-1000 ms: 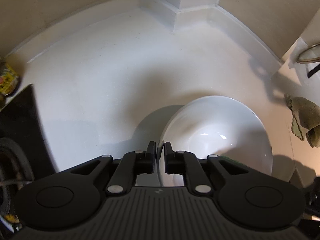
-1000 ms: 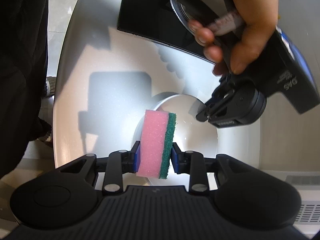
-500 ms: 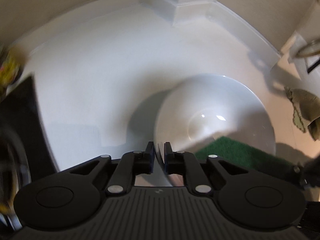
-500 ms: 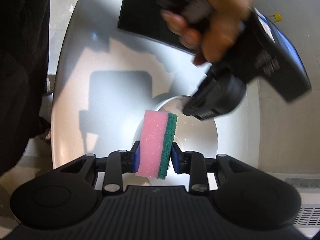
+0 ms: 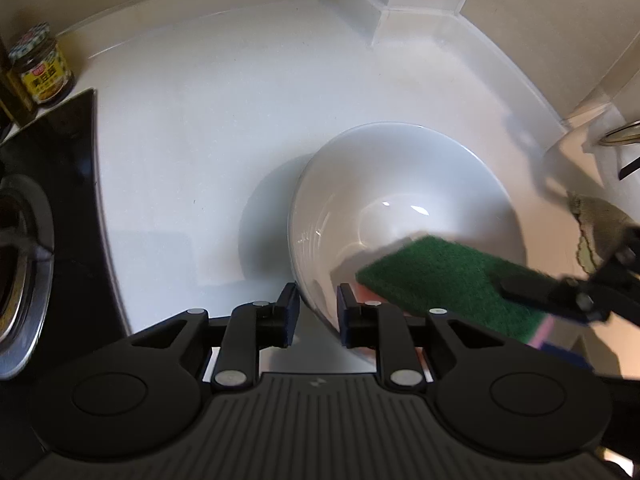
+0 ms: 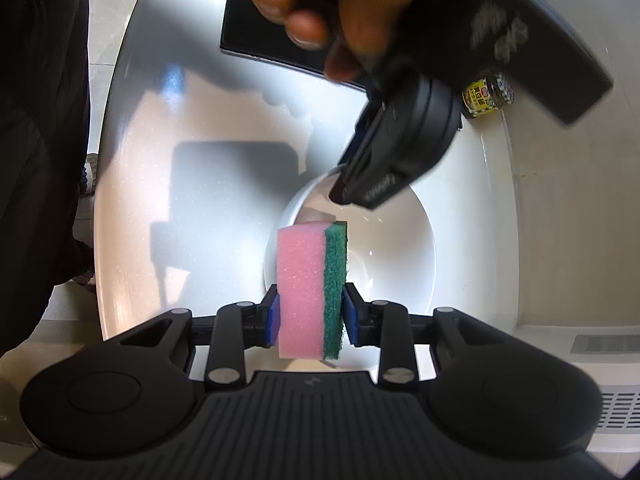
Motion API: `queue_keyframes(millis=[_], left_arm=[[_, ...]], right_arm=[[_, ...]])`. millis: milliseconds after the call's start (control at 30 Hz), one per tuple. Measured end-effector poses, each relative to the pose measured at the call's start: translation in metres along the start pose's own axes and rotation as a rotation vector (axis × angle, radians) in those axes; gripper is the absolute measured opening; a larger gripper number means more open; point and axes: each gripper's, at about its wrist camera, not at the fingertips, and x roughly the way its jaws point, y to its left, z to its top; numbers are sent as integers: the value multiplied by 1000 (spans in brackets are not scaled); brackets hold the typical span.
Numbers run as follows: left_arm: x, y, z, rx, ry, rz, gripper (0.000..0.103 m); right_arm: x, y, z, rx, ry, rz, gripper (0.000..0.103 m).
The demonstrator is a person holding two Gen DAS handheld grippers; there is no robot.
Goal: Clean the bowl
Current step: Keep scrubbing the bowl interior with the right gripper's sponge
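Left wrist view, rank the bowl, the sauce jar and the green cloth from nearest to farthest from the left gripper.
1. Bowl: its rim sits between the left gripper jaws.
2. Green cloth: far right, on the counter.
3. Sauce jar: far upper left, by the wall.

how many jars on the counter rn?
1. A jar with a yellow label stands at the counter's back edge, beside the black stove top; the right wrist view shows the same jar. Others may be hidden behind the left gripper.
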Motion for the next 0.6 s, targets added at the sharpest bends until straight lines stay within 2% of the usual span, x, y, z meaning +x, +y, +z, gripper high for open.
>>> queue_keyframes(millis=[133, 233, 300, 333, 367, 433, 600], left_arm=[[10, -6, 28, 112, 3, 6, 10], [15, -8, 40, 94, 6, 6, 9], [9, -7, 36, 60, -7, 15, 12], [-1, -5, 28, 47, -22, 24, 17], [-6, -5, 22, 35, -26, 22, 25], [-18, 1, 8, 5, -34, 1, 33], [-18, 1, -5, -43, 0, -29, 33]], right_arm=[[-2, 2, 4, -15, 4, -9, 27], [-1, 1, 2, -10, 18, -15, 27], [0, 0, 0, 6, 23, -12, 27], [0, 0, 0, 9, 22, -11, 27], [0, -1, 0, 14, 19, -10, 27], [-1, -2, 0, 26, 13, -7, 27], [2, 1, 0, 1, 23, -17, 27]])
